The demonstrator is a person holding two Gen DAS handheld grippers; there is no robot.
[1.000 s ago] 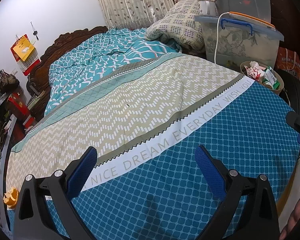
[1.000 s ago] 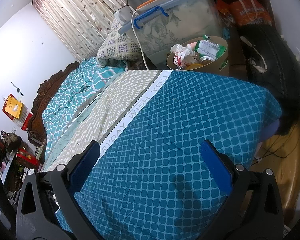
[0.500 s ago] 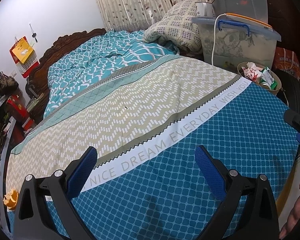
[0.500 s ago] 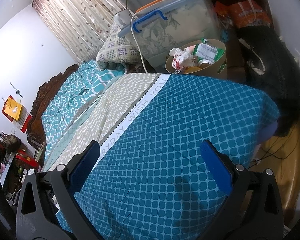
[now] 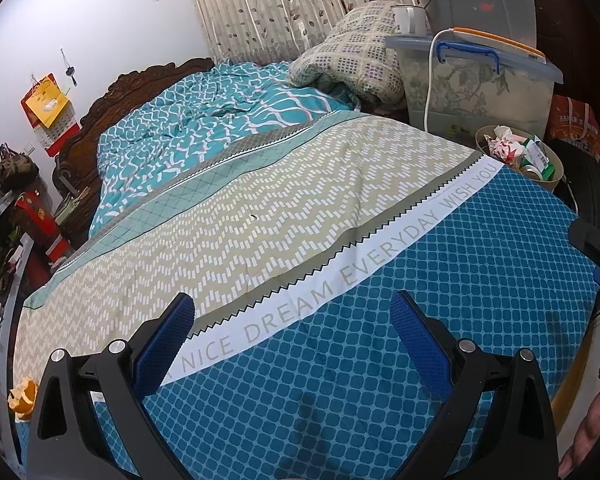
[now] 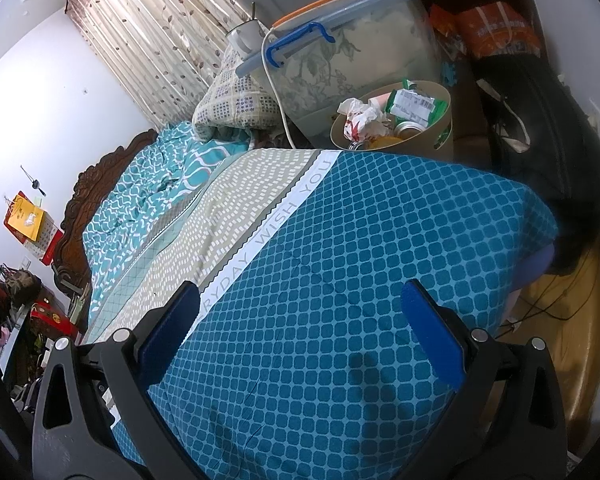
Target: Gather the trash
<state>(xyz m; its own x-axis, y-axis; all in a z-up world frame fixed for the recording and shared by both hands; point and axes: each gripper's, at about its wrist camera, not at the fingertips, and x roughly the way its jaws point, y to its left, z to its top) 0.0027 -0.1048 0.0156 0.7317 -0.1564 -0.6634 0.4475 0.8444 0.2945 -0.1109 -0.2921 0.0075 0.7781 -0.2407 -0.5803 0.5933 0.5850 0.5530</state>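
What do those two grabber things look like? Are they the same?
Yes, they match. The left gripper and the right gripper each have a black plastic frame with triangular cut-outs, round silver bolts, and two fingers with blue pads textured with tiny dots. At the left view's right edge, part of a bare hand shows; no sleeve or cable visible.

Patterned bed (image 5: 340, 216), curtained window (image 5: 284, 4)

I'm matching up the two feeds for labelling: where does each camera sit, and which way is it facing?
Left wrist: behind the open left tongs, over the bed's foot, facing the headboard; a hand shows at right.
Right wrist: behind the open right tongs, over the bedspread's corner, facing the trash bin; no hand shows.
Shared: bedspread, trash bin, storage box.
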